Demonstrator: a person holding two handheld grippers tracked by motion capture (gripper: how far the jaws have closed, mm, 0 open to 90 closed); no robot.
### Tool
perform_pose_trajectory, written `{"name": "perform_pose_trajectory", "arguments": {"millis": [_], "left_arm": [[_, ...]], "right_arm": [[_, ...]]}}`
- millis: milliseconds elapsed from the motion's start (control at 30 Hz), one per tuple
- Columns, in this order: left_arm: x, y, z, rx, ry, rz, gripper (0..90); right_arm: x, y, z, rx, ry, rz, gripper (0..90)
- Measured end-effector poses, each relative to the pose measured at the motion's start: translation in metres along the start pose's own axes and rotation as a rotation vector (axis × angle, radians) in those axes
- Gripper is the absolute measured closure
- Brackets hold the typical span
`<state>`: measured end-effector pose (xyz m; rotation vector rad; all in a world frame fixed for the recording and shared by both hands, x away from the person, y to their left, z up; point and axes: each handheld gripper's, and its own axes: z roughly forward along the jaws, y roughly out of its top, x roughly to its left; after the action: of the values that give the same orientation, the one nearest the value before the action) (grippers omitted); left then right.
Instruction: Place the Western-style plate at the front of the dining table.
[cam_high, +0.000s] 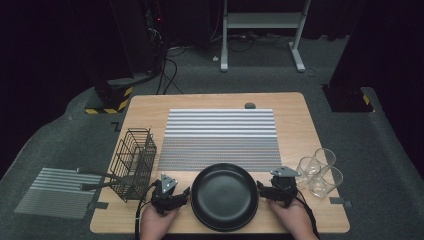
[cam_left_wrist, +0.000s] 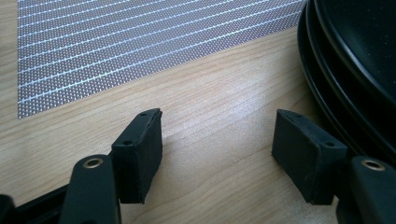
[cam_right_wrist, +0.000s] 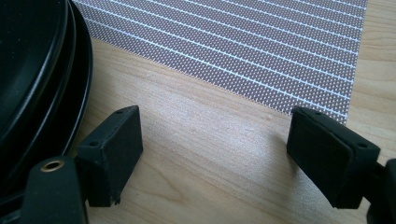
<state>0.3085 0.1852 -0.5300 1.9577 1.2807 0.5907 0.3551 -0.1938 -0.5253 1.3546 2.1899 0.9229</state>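
A stack of black plates (cam_high: 225, 196) sits at the front middle of the wooden table (cam_high: 300, 135). My left gripper (cam_high: 172, 195) rests on the table just left of the stack, held by a hand. In the left gripper view the left gripper (cam_left_wrist: 217, 149) is open over bare wood, and the plates' rims (cam_left_wrist: 345, 70) curve along the right edge. My right gripper (cam_high: 274, 191) rests just right of the stack. In the right gripper view the right gripper (cam_right_wrist: 215, 154) is open, nothing between its pads, with the plates (cam_right_wrist: 42, 79) at the left.
A grey striped placemat (cam_high: 220, 139) lies behind the plates. A black wire basket (cam_high: 134, 162) with utensil handles sticking out stands at the left edge. Three clear glasses (cam_high: 320, 172) stand at the right. A second striped mat (cam_high: 57, 192) lies on the floor, left.
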Motion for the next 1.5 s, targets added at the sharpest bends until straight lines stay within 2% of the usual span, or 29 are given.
{"name": "perform_pose_trajectory", "arguments": {"millis": [400,467,567,633,867,967,1133,1167,1333,1500], "left_arm": [[0.0,0.0,0.0,0.0,-0.001,0.001,33.4],[0.0,0.0,0.0,0.0,-0.001,0.001,33.4],[0.0,0.0,0.0,0.0,-0.001,0.001,33.4],[0.0,0.0,0.0,0.002,-0.001,0.001,33.4],[0.0,0.0,0.0,0.002,0.001,0.0,33.4],[0.0,0.0,0.0,0.001,-0.001,0.0,33.6],[0.0,0.0,0.0,-0.001,-0.001,-0.003,34.0],[0.0,0.0,0.0,-0.001,0.0,-0.004,34.0],[0.0,0.0,0.0,0.0,-0.001,-0.001,34.0],[0.0,0.0,0.0,0.0,-0.001,-0.001,33.8]], "right_arm": [[-0.001,0.0,0.0,-0.005,0.0,-0.003,18.4],[-0.002,0.0,0.0,-0.008,0.003,-0.017,18.3],[-0.002,0.0,0.0,-0.006,0.008,-0.001,18.2],[-0.003,0.0,0.001,-0.008,0.005,-0.028,17.2],[-0.004,0.0,0.001,-0.002,0.015,-0.033,15.9],[-0.003,0.0,-0.002,-0.012,-0.001,-0.073,15.8],[-0.004,0.001,-0.005,-0.035,0.01,-0.064,15.3],[-0.006,0.0,-0.006,-0.045,0.014,-0.085,15.1],[-0.005,0.0,-0.009,-0.078,0.018,-0.097,14.7],[-0.005,0.001,-0.012,-0.085,0.021,-0.097,14.6]]}}
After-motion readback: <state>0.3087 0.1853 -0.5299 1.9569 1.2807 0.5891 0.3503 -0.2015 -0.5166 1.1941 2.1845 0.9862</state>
